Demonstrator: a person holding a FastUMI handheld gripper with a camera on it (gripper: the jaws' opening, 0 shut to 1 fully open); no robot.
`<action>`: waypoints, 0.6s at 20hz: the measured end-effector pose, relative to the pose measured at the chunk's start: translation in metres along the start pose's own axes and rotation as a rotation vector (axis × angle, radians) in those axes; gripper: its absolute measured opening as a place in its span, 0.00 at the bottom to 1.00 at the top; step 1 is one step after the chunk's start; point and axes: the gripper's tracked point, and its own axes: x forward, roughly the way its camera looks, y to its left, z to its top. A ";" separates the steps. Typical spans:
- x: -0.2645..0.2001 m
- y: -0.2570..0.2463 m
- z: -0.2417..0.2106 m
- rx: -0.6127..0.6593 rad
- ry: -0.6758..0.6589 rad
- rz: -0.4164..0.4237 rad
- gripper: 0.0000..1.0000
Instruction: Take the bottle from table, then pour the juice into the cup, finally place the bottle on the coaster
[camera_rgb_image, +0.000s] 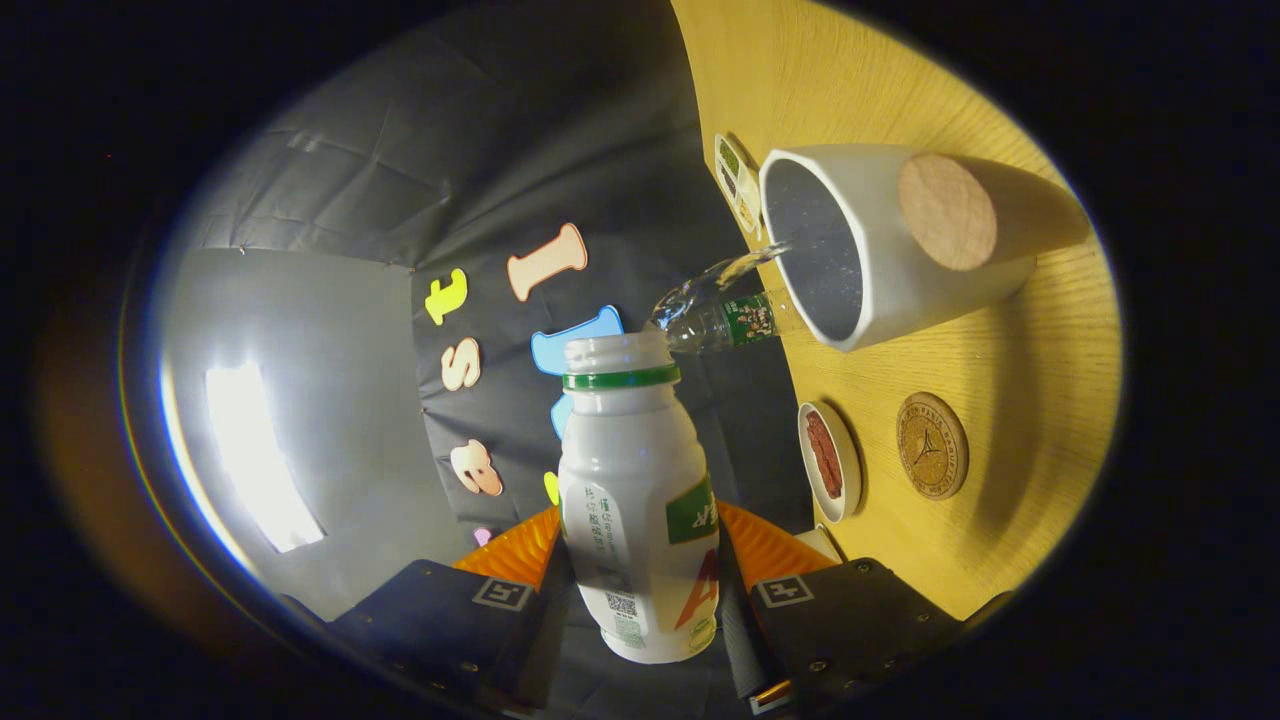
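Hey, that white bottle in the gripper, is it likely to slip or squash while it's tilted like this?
The bottle looks like thin, smooth plastic, so it may flex if squeezed and could slide. The gripper holds it near the base, both fingers pressing. Its mouth is open and tilted toward the cup, so any slip would likely spill.

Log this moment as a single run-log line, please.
phase: pouring | claw: shut on bottle | bottle: tilted toward cup | coaster: unoccupied
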 end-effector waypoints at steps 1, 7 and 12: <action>0.000 0.000 0.000 0.002 -0.001 0.000 0.66; 0.001 0.001 -0.001 0.019 -0.004 0.000 0.66; 0.001 0.002 -0.001 0.038 -0.008 -0.002 0.66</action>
